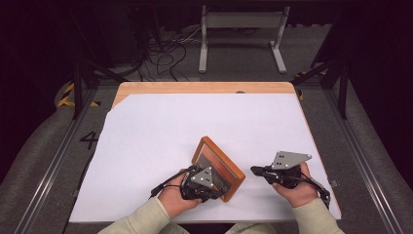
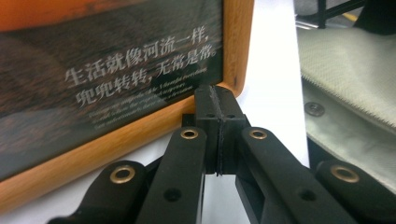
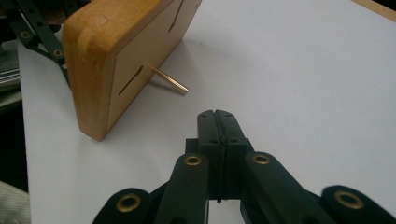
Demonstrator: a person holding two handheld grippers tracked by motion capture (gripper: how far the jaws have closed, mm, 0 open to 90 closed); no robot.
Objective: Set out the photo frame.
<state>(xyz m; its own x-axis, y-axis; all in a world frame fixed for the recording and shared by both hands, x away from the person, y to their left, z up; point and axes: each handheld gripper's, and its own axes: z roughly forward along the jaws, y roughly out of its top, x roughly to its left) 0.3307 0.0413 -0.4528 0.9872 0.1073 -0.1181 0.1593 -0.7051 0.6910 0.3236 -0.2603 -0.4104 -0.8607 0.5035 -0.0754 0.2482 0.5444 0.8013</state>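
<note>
Wooden worktop [image 1: 204, 87] under white sheet [image 1: 160, 131], grey floor, dark surround. Picture frame [image 1: 217, 168] propped near centre. Left hand-held gripper [image 2: 215, 95] closed, empty, at frame's corner; right hand-held gripper [image 3: 217, 119] closed, empty, right of frame.

A: How do the two grippers stand?
B: The left gripper [image 1: 214, 187] is at the near edge, its jaws pressed together. The right gripper [image 1: 255, 170] is to the right, also closed, its tips pointing left.
A: And the forearms?
B: Both come from the near side.
</note>
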